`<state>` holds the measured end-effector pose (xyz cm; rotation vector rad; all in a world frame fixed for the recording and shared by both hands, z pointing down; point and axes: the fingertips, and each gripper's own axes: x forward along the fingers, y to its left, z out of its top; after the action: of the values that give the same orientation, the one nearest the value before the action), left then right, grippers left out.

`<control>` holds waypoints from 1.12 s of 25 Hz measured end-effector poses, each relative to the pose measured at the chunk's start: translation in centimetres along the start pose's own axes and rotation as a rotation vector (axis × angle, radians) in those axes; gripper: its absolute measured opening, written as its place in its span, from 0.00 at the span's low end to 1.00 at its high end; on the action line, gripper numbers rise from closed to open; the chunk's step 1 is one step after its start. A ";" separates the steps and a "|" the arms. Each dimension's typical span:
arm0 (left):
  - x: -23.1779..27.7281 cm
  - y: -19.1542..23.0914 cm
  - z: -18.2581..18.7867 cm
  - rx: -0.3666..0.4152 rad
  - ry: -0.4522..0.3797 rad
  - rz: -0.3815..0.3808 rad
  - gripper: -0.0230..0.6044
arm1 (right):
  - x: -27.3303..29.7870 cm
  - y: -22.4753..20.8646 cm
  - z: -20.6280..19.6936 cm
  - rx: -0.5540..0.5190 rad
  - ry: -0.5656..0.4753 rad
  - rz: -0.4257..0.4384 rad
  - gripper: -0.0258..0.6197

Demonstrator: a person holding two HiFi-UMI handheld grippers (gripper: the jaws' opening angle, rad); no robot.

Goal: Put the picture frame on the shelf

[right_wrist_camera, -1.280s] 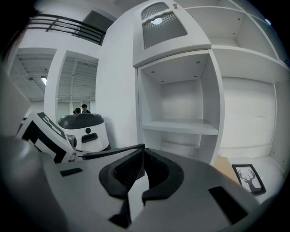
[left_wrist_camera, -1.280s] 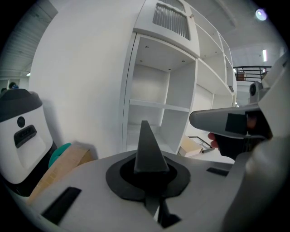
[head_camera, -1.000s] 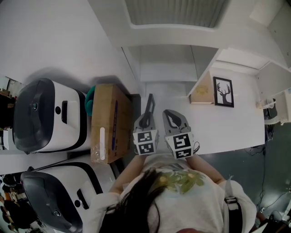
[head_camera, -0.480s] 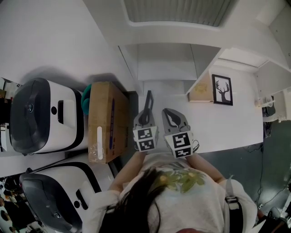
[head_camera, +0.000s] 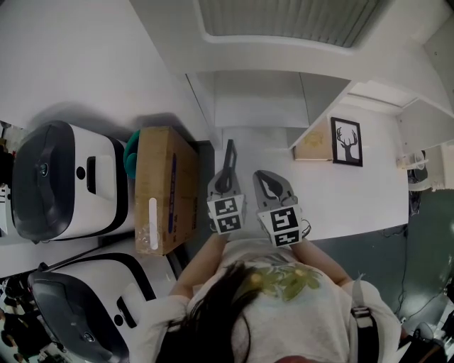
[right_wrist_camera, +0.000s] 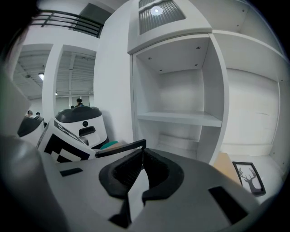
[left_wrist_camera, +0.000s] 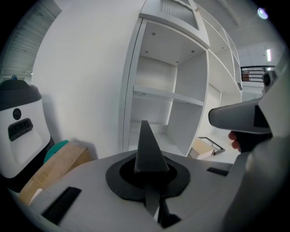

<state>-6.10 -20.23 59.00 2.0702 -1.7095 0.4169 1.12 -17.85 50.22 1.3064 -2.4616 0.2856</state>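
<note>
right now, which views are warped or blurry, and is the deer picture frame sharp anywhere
Head view: evenly lit, edges slightly bent, the black-framed deer picture small but crisp. Left gripper view: strong fisheye, dark corners, the white shelf unit bowed, the frame a soft sliver. Right gripper view: same fisheye, a small bright lamp glares at the top, deer print readable.

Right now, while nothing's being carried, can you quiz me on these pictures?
1. True or false: the right gripper holds the picture frame.
2. What does the frame's picture show? A) a deer's head with antlers B) a boat C) a flower
3. Fill in: the cardboard box lies on the person's ___ side.

Key: 1 false, the gripper is empty; 2 A; 3 left.
</note>
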 end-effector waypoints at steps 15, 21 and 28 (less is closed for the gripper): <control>3.0 0.7 -0.7 0.029 0.016 0.007 0.09 | 1.3 -1.0 -0.9 0.056 0.012 0.029 0.09; 4.2 0.4 -1.1 0.040 0.015 0.013 0.09 | 1.1 -1.6 -1.7 0.061 0.034 0.024 0.09; 5.1 0.9 -1.6 0.028 0.024 0.023 0.09 | 1.4 -1.8 -2.3 0.062 0.053 0.015 0.09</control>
<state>-5.92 -23.94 63.01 2.0592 -1.7240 0.4737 2.35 -19.19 52.87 1.2885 -2.4377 0.3976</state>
